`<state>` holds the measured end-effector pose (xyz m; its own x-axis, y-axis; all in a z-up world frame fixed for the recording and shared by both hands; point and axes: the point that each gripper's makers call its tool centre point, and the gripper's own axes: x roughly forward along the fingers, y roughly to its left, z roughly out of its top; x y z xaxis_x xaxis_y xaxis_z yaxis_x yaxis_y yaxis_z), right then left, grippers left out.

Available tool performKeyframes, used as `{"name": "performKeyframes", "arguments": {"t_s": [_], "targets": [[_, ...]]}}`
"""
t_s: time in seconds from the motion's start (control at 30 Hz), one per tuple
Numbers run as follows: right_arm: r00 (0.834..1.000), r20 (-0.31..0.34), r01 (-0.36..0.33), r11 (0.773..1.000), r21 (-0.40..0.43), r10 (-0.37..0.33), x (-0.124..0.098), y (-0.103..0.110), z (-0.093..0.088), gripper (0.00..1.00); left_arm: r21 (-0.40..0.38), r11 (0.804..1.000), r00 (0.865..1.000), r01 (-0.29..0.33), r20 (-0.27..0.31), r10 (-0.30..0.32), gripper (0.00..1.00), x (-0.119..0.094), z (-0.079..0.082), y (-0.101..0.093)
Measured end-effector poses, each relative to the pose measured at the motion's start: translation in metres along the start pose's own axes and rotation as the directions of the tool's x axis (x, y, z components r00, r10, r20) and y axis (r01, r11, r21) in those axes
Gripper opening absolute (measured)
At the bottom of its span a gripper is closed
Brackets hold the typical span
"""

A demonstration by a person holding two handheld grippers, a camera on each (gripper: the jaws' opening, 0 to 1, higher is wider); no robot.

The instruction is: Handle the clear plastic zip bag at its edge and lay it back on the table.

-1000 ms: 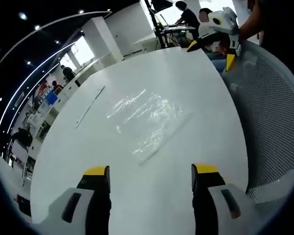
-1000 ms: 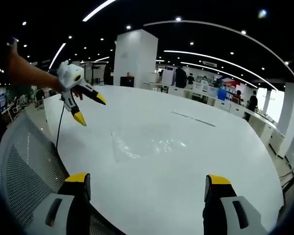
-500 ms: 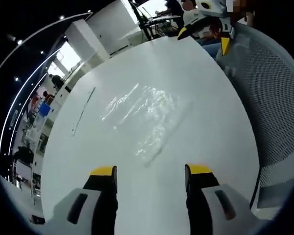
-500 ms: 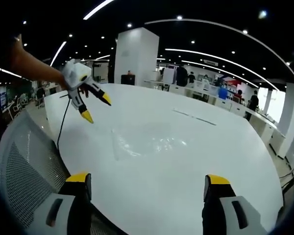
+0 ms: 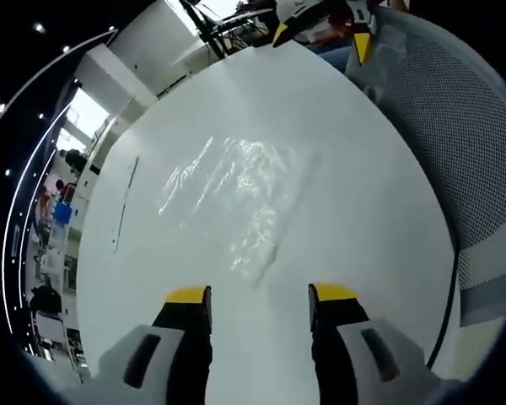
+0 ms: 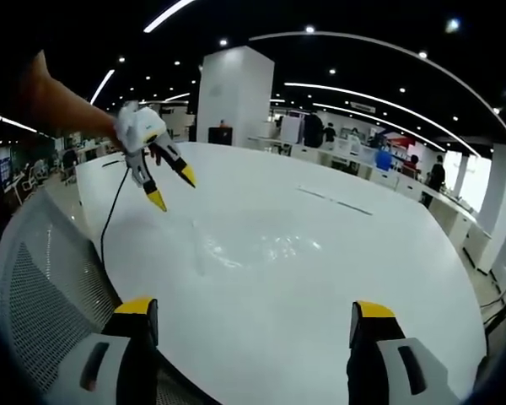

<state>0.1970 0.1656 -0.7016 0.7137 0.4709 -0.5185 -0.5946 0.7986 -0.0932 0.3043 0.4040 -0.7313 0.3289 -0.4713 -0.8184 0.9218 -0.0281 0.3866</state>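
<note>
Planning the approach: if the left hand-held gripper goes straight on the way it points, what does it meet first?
Probably the near edge of the clear plastic zip bag lying flat on the white table, just ahead of the open left hand-held gripper; depth is uncertain.

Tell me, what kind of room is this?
Probably a big open-plan office or lab hall. A large white table holds a clear zip bag, rows of desks with people run along the far side, and strip lights cross a dark ceiling.
</note>
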Motion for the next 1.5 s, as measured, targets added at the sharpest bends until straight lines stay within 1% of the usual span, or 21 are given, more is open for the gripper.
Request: {"name": "performKeyframes", "arguments": {"t_s": [0.23, 0.33, 0.4, 0.57, 0.7, 0.93, 1.27, 1.4, 1.5], "targets": [[1.000, -0.008, 0.001, 1.000, -0.006, -0.001, 0.000, 0.000, -0.002, 0.94, 0.001, 1.000, 0.999, 0.027, -0.018, -0.027, 0.43, 0.003, -0.007, 0.001], [1.000, -0.009, 0.002, 1.000, -0.006, -0.002, 0.000, 0.000, -0.002, 0.94, 0.011, 0.999, 0.998, 0.049, -0.030, -0.049, 0.40, 0.005, -0.010, -0.001], [1.000, -0.011, 0.000, 1.000, -0.006, 0.000, 0.000, 0.000, -0.002, 0.94, 0.017, 0.998, 0.998, 0.053, -0.032, -0.052, 0.39, 0.006, -0.011, 0.000], [1.000, -0.024, 0.004, 1.000, -0.014, -0.004, 0.000, -0.001, -0.004, 0.92, 0.040, 0.997, 0.997, 0.071, -0.036, -0.070, 0.33, 0.010, -0.010, 0.000], [1.000, -0.023, 0.004, 1.000, -0.013, -0.004, 0.000, -0.001, -0.004, 0.92, 0.062, 0.994, 0.995, 0.091, -0.043, -0.089, 0.31, 0.013, -0.009, 0.001], [1.000, -0.027, 0.010, 1.000, -0.015, -0.010, 0.000, -0.002, -0.005, 0.92, 0.066, 0.990, 0.992, 0.123, -0.035, -0.121, 0.24, 0.019, -0.007, 0.003], [0.999, -0.031, 0.021, 1.000, -0.009, -0.021, 0.000, -0.004, -0.006, 0.91, 0.095, 0.985, 0.989, 0.147, -0.036, -0.144, 0.17, 0.027, -0.008, 0.002], [0.999, -0.034, 0.024, 1.000, -0.009, -0.024, 0.000, -0.005, -0.006, 0.91, 0.114, 0.981, 0.987, 0.157, -0.039, -0.153, 0.12, 0.029, -0.008, 0.001], [0.999, -0.042, 0.023, 1.000, -0.007, -0.023, 0.000, -0.005, -0.008, 0.90, 0.118, 0.979, 0.986, 0.164, -0.040, -0.160, 0.11, 0.032, -0.008, 0.002]]}}
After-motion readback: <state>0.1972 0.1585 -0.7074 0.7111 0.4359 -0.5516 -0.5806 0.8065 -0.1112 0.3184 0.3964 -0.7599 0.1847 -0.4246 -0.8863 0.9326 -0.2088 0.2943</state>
